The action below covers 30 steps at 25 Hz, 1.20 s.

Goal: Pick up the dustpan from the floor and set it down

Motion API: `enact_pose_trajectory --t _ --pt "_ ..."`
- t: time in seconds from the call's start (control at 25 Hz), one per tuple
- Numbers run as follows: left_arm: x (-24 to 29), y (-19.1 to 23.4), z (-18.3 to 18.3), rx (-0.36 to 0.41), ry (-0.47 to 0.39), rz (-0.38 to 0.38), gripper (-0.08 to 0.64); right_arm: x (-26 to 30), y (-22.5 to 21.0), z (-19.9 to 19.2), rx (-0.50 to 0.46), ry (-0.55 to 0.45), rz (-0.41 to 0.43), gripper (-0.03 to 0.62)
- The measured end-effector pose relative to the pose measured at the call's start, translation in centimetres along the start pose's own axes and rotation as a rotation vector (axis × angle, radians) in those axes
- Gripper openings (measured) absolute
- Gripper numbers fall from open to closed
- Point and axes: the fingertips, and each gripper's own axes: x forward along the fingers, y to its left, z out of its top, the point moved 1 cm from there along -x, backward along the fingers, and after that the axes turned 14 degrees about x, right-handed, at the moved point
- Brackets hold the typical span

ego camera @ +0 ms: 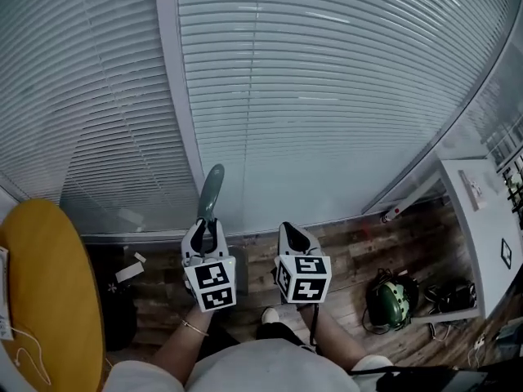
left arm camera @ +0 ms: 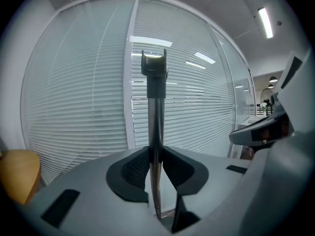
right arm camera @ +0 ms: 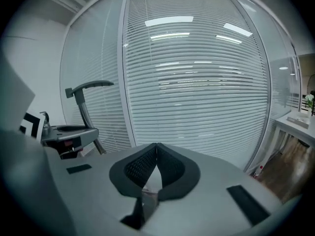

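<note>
My left gripper (ego camera: 206, 229) is shut on the dustpan's thin metal pole (left arm camera: 156, 132), which runs upright between the pads. The pole ends in a grey-green grip (ego camera: 212, 190) above the jaws, seen as a dark cap (left arm camera: 154, 67) in the left gripper view. The pan itself is hidden below the grippers. My right gripper (ego camera: 293, 235) is held level beside the left one, a little to its right. Its pads meet with nothing between them (right arm camera: 155, 151). From the right gripper view the left gripper (right arm camera: 69, 133) and the handle's top (right arm camera: 89, 86) show at the left.
A glass wall with white blinds (ego camera: 327, 96) fills the front. A round yellow table (ego camera: 41, 292) stands at the left and a white desk (ego camera: 484, 227) at the right. A green helmet (ego camera: 391, 302) and dark gear lie on the wooden floor under the desk.
</note>
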Motion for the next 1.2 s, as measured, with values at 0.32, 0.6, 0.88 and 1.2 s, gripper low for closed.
enact_pose_trajectory --t 0.32,0.6,0.88,1.2 --pt "0.9 -3.1 0.7 -0.033 0.044 0.085 0.091 0.5 -4.5 0.9 -0.061 0.056 0.053 0.032" --pt "2.4 -4.9 -0.7 -0.074 0.094 0.06 0.091 1.7 -6.5 0.4 0.012 0.069 0.024 0.032" --pt "3.2 -6.6 -0.9 -0.084 0.104 0.031 0.091 2.0 -6.2 0.1 0.0 0.07 0.026 0.032" --pt "4.6 -7.0 -3.5 -0.09 0.136 0.002 0.091 4.2 -6.6 -1.8 0.025 0.101 -0.006 0.032"
